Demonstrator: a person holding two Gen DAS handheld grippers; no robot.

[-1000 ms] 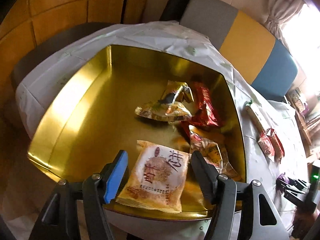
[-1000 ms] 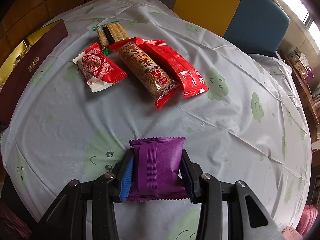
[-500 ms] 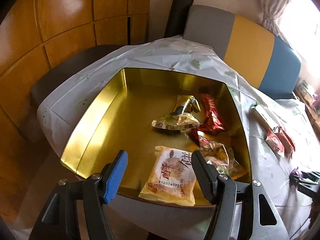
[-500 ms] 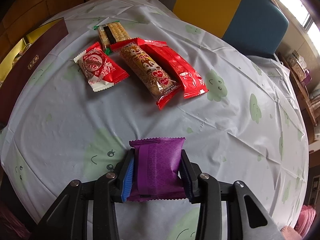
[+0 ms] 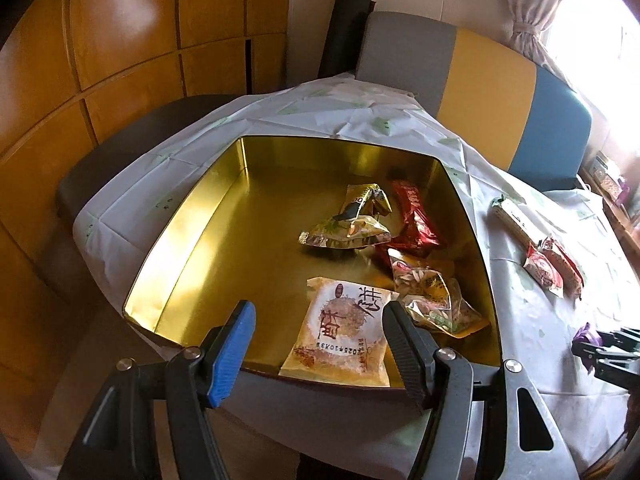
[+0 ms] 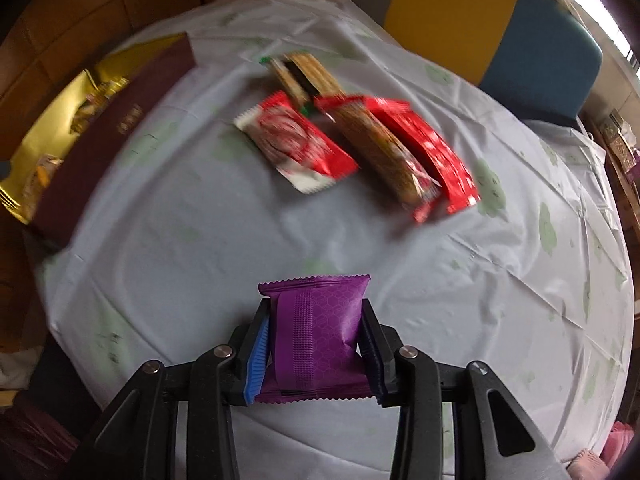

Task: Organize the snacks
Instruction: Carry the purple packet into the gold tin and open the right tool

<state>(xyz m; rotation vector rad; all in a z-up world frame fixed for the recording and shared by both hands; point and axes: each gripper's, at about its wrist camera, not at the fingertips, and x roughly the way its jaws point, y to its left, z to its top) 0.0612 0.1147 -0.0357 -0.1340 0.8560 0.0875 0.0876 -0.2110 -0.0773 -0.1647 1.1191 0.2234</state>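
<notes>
Lifted off the tablecloth (image 6: 400,240) since a second ago, the purple packet (image 6: 316,344) is clamped by the right gripper (image 6: 316,356), the left gripper (image 5: 316,344) held wide and empty over the tin's (image 5: 192,216) near edge; slippage through the slick wrapper is judged possible.

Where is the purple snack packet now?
In the right wrist view, the purple snack packet is clamped in the right gripper, above the tablecloth, nearer than the red packets.
</notes>
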